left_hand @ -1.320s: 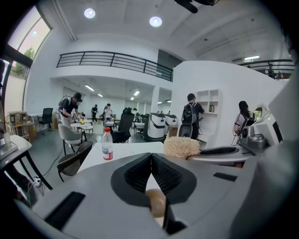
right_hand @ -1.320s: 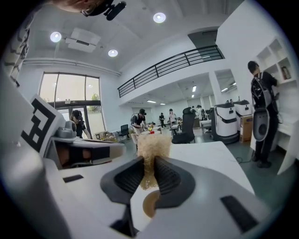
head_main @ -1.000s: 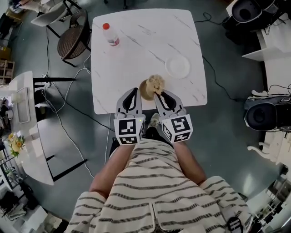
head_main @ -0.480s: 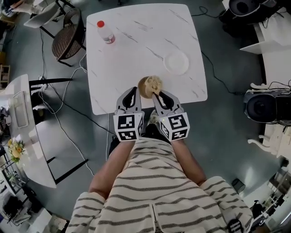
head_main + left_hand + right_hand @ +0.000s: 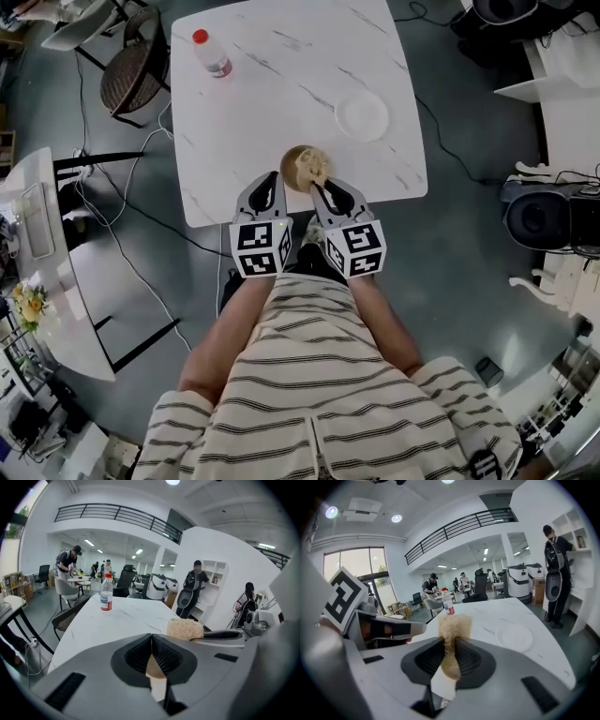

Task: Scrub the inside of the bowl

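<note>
A tan bowl (image 5: 291, 176) sits near the front edge of the white marble table (image 5: 272, 94). My left gripper (image 5: 274, 180) is at the bowl's left rim and shut on it; a thin tan edge of the bowl (image 5: 155, 670) shows between the left gripper's (image 5: 151, 656) closed jaws. My right gripper (image 5: 319, 187) comes in from the bowl's near right side. It is shut on a fibrous beige scrubber (image 5: 453, 626) that stands up out of the right gripper's (image 5: 450, 651) jaws. The scrubber (image 5: 312, 167) lies over the bowl's inside.
A white plate (image 5: 362, 115) lies to the right beyond the bowl. A red-capped bottle (image 5: 211, 53) stands at the table's far left corner. A wicker chair (image 5: 136, 75) stands left of the table, with cables on the floor. Several people stand in the background.
The head camera has drifted, so the table sits a little higher and to the left in the picture. Both grippers stay at the bowl with their holds unchanged.
</note>
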